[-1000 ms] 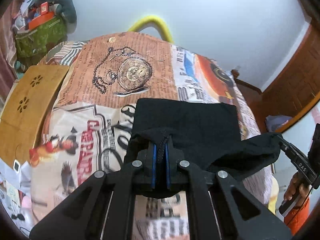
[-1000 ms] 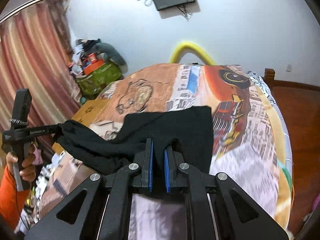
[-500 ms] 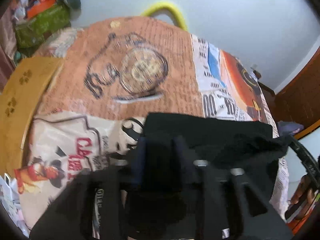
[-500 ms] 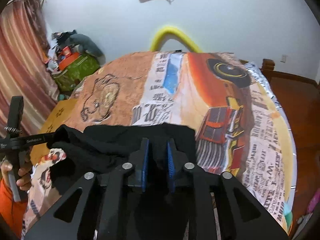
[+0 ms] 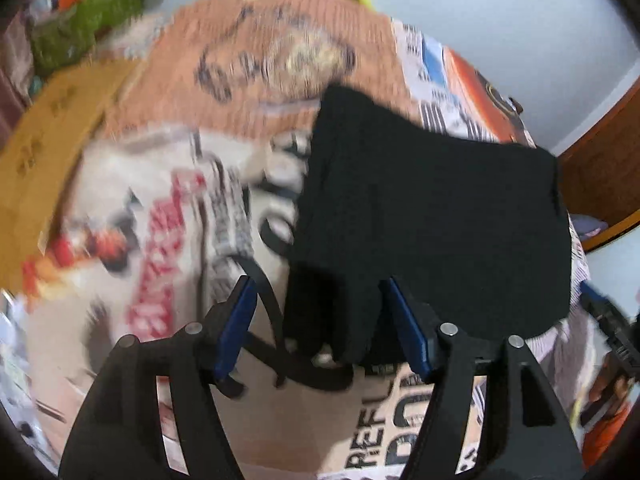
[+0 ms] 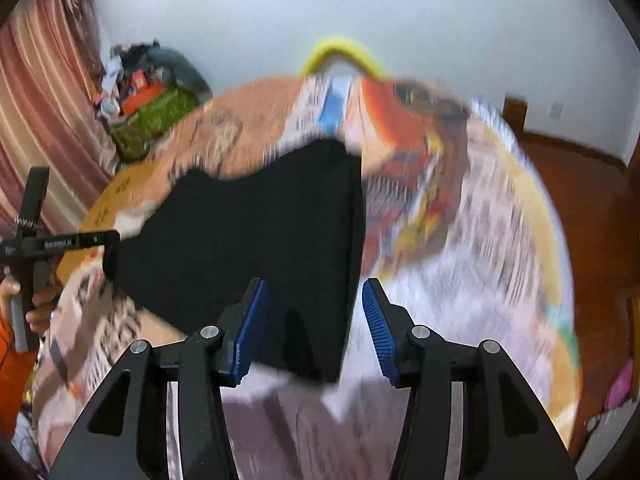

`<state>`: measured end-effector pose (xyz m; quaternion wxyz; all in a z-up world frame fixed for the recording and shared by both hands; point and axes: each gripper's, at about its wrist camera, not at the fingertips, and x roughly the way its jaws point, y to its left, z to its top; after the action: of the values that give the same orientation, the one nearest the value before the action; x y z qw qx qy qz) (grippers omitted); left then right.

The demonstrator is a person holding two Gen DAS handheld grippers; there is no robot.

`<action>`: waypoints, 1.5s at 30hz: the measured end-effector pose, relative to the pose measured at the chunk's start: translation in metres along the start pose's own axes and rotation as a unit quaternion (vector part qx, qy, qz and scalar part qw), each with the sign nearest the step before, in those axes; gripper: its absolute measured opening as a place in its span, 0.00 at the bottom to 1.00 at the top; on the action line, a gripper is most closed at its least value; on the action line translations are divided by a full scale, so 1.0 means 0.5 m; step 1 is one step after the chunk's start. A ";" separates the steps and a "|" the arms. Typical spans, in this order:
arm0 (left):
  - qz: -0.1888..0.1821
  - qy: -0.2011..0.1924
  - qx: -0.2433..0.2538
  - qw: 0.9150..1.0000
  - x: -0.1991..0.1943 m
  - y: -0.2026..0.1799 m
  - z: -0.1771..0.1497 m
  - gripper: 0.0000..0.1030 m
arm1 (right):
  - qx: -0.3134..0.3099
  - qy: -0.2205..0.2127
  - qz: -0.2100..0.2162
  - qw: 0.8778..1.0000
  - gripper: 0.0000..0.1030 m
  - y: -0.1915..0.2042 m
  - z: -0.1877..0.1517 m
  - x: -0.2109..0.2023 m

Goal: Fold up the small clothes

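A small black garment (image 5: 432, 216) lies folded and flat on the printed bedspread (image 5: 168, 216); it also shows in the right wrist view (image 6: 256, 232). My left gripper (image 5: 316, 296) is open, its blue pads either side of the garment's near left corner, holding nothing. My right gripper (image 6: 316, 296) is open at the garment's near right edge, also empty. Both views are motion-blurred. The left gripper shows at the left of the right wrist view (image 6: 60, 242).
The bedspread (image 6: 460, 240) covers the bed. A yellow wooden board (image 5: 44, 152) lies at the left. A green bag with clutter (image 6: 156, 116) and a striped curtain (image 6: 44, 92) stand at the far left. A yellow curved tube (image 6: 340, 54) is behind the bed.
Both grippers were shut on the garment's near edge, carried it forward over itself, then opened and released it. The garment now lies folded and flat.
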<state>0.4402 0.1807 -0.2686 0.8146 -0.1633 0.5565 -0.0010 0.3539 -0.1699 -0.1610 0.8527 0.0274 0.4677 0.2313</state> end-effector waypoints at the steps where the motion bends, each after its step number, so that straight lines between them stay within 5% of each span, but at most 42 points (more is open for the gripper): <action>1: -0.013 0.012 -0.002 1.000 0.011 -0.002 -0.008 0.62 | 0.004 0.010 0.005 1.000 0.44 0.000 -0.012 0.010; 5: -0.028 0.026 0.004 0.999 0.031 -0.025 -0.026 0.28 | 0.003 0.025 0.021 0.999 0.44 0.011 -0.027 0.040; 8: -0.012 -0.003 0.025 1.000 0.005 -0.048 -0.040 0.22 | 0.009 0.009 0.015 1.000 0.34 0.014 -0.025 0.039; 10: 0.004 -0.022 0.044 0.999 -0.021 -0.062 -0.057 0.21 | 0.014 -0.009 0.010 1.000 0.10 0.011 -0.031 0.027; 11: 0.010 -0.027 0.054 0.998 -0.031 -0.068 -0.067 0.20 | 0.018 -0.014 0.014 1.000 0.09 0.009 -0.038 0.019; 18: -0.002 -0.028 0.078 0.997 -0.106 -0.067 -0.163 0.20 | 0.013 -0.020 0.036 0.999 0.06 0.012 -0.084 -0.048; 27: -0.030 0.004 0.076 0.997 -0.160 -0.027 -0.333 0.22 | -0.010 0.023 0.050 0.998 0.06 0.057 -0.219 -0.100; 31: -0.005 -0.010 0.066 0.998 -0.193 -0.013 -0.376 0.35 | -0.012 0.034 0.049 0.998 0.07 0.063 -0.252 -0.110; 33: 0.011 -0.029 0.066 0.997 -0.217 -0.007 -0.378 0.43 | -0.011 0.027 0.038 0.999 0.07 0.063 -0.249 -0.121; 37: 0.072 -0.068 0.075 0.992 -0.256 0.002 -0.352 0.43 | -0.028 0.000 0.012 1.000 0.07 0.065 -0.225 -0.145; 41: 0.065 -0.075 0.068 0.993 -0.254 0.002 -0.301 0.44 | -0.031 -0.021 0.012 0.999 0.12 0.062 -0.189 -0.151; 45: 0.043 -0.074 0.076 0.993 -0.225 -0.028 -0.241 0.44 | -0.023 -0.037 0.018 0.999 0.33 0.061 -0.145 -0.131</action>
<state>0.2909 0.1562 -0.2024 0.8629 -0.0767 0.4996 0.0036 0.2541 -0.1827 -0.1424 0.8658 0.0250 0.4295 0.2556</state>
